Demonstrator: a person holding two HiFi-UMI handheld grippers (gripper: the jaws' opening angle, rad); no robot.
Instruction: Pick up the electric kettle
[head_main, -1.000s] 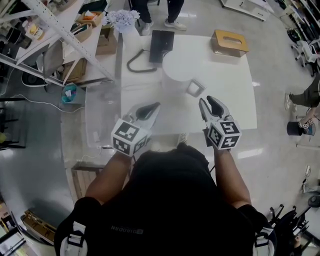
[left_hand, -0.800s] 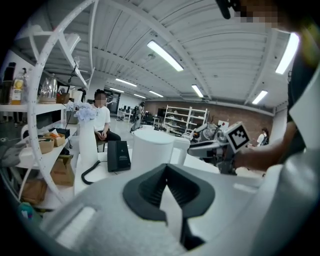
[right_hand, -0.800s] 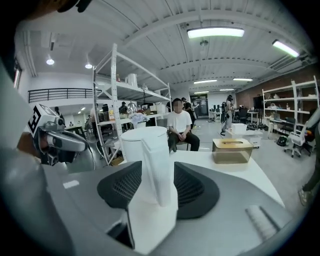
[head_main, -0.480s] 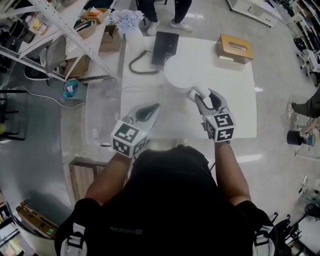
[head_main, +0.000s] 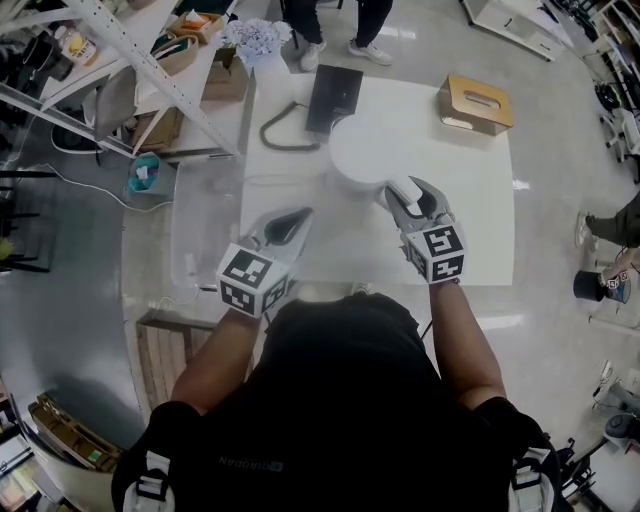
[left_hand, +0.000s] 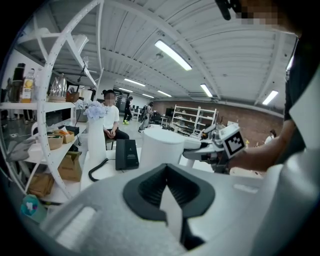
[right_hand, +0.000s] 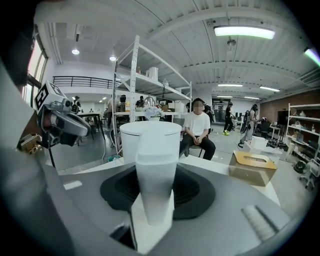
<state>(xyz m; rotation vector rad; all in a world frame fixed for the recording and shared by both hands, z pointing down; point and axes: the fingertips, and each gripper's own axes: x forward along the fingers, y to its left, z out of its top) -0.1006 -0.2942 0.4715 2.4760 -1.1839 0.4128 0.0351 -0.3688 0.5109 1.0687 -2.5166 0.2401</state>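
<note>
Electric kettle (head_main: 365, 150) stands upper centre on the white table (head_main: 470, 210). Right gripper (head_main: 407, 196) is closing round its handle (right_hand: 156, 170), evidently to lift it. Left gripper (head_main: 288, 224) is closed and empty, held clear at lower left.

The electric kettle (head_main: 362, 150) is plain white on a white table (head_main: 470, 225) — barely set off from it. The box (head_main: 475, 104) is tan with a paler slot on top. The telephone (head_main: 333, 95) and its cord (head_main: 266, 130) are black — the floor (head_main: 560, 310) is glossy pale grey.
</note>
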